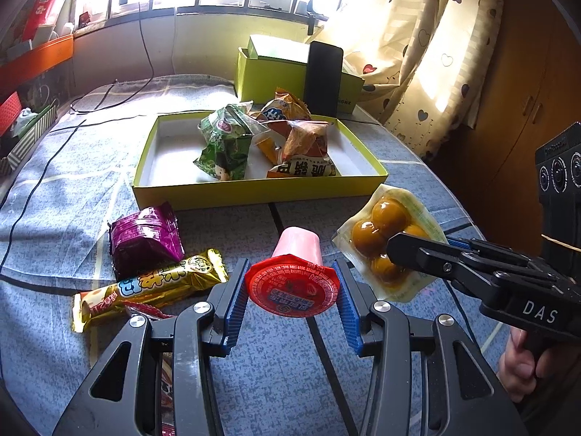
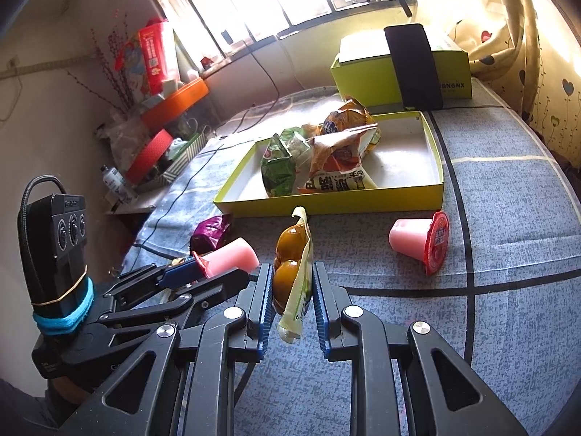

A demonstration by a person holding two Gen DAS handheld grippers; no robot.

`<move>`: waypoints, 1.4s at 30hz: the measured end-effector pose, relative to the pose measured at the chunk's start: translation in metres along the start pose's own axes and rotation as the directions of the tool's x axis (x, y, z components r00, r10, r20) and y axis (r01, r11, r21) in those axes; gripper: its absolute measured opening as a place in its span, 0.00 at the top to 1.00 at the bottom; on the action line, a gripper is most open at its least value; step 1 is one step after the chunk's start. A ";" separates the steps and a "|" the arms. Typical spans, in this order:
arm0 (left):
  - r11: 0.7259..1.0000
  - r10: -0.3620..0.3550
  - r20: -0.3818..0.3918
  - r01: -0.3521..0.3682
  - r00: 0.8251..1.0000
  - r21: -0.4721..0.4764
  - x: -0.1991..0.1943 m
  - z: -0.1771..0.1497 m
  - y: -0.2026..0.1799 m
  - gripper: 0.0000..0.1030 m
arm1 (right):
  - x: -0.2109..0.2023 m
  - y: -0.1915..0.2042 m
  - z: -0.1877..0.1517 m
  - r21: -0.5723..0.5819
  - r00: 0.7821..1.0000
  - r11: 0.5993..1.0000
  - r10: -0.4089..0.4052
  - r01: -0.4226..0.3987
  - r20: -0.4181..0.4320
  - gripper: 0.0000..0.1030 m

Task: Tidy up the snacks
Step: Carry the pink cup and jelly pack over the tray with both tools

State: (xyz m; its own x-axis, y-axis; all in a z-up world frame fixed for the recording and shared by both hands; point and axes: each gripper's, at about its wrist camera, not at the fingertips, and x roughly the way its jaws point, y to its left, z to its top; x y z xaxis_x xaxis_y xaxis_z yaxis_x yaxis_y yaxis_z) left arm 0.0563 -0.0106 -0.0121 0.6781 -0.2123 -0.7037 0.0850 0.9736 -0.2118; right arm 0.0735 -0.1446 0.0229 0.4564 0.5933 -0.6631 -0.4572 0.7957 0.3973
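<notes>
My left gripper [image 1: 292, 292] is shut on a pink jelly cup with a red foil lid [image 1: 294, 279], held just above the blue cloth; it also shows in the right wrist view [image 2: 227, 259]. My right gripper [image 2: 292, 290] is shut on a clear pack of brown eggs [image 2: 290, 272], gripped on edge; in the left wrist view the pack [image 1: 381, 232] sits right of the cup. The yellow-green tray [image 1: 254, 190] ahead holds a green packet [image 1: 227, 141] and orange packets [image 1: 305, 145]. A second jelly cup [image 2: 421, 241] lies on its side at the right.
A purple packet [image 1: 145, 238] and a gold wafer bar [image 1: 152, 285] lie left of the left gripper. A yellow-green box [image 1: 290, 76] with a black phone [image 1: 323, 80] leaning on it stands behind the tray. Cables [image 1: 54, 152] cross the cloth at left. Curtain at right.
</notes>
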 end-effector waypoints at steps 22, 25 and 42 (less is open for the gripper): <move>0.999 0.028 0.035 -0.027 0.999 -0.022 0.005 0.034 0.017 0.55 | 0.003 -0.015 0.034 -0.021 0.998 0.999 -0.047 0.048 0.032 0.81; 0.999 0.034 0.045 -0.033 0.998 -0.028 0.005 0.041 0.022 0.55 | 0.004 -0.017 0.040 -0.026 0.998 0.998 -0.055 0.056 0.035 0.81; 0.993 0.099 0.073 -0.093 0.992 -0.078 0.017 0.070 0.056 0.55 | 0.020 -0.031 0.070 -0.026 0.994 0.995 -0.095 0.097 0.052 0.81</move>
State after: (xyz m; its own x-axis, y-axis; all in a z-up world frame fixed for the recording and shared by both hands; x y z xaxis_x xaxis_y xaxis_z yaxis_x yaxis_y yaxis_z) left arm 0.1235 0.0461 0.0118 0.7347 -0.1081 -0.6697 -0.0355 0.9797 -0.1972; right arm 0.1503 -0.1493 0.0420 0.5371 0.5202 -0.6641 -0.4306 0.8460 0.3145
